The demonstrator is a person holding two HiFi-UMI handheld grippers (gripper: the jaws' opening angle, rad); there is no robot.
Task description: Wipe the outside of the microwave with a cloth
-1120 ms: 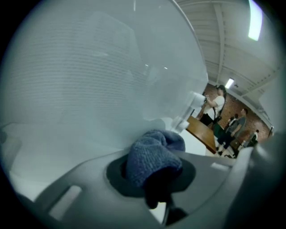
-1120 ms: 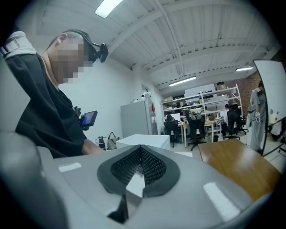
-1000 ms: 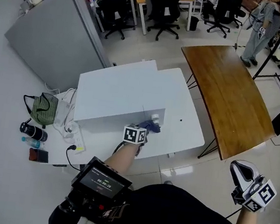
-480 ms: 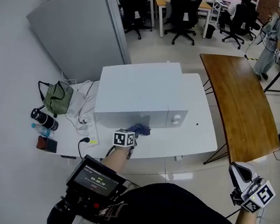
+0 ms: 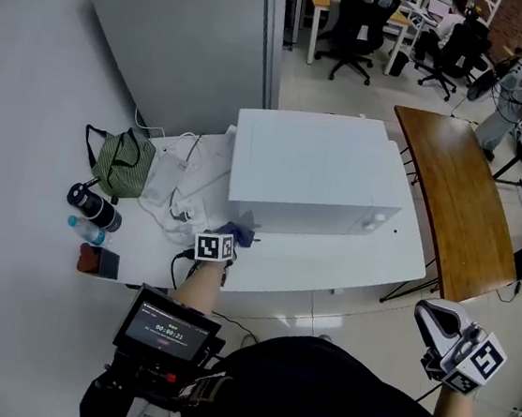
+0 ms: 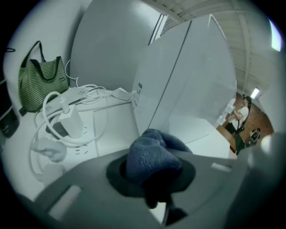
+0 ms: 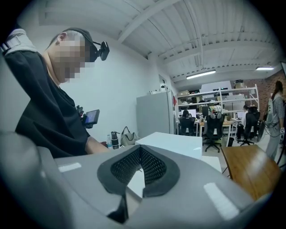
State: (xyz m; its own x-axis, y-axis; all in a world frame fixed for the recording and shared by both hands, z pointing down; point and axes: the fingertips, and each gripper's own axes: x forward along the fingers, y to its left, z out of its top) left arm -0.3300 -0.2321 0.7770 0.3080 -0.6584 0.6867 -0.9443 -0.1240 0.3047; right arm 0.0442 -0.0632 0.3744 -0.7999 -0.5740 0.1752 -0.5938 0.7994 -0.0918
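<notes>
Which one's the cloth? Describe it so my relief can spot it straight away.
On the white table, find the big white microwave and go to its near left corner. There the left gripper grips the cloth: a bunched dark blue knit, dark and woolly where the cables beside it are white.

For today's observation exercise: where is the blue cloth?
In the head view, the blue cloth is clamped in the left gripper, by the near-left corner of the microwave.
</notes>
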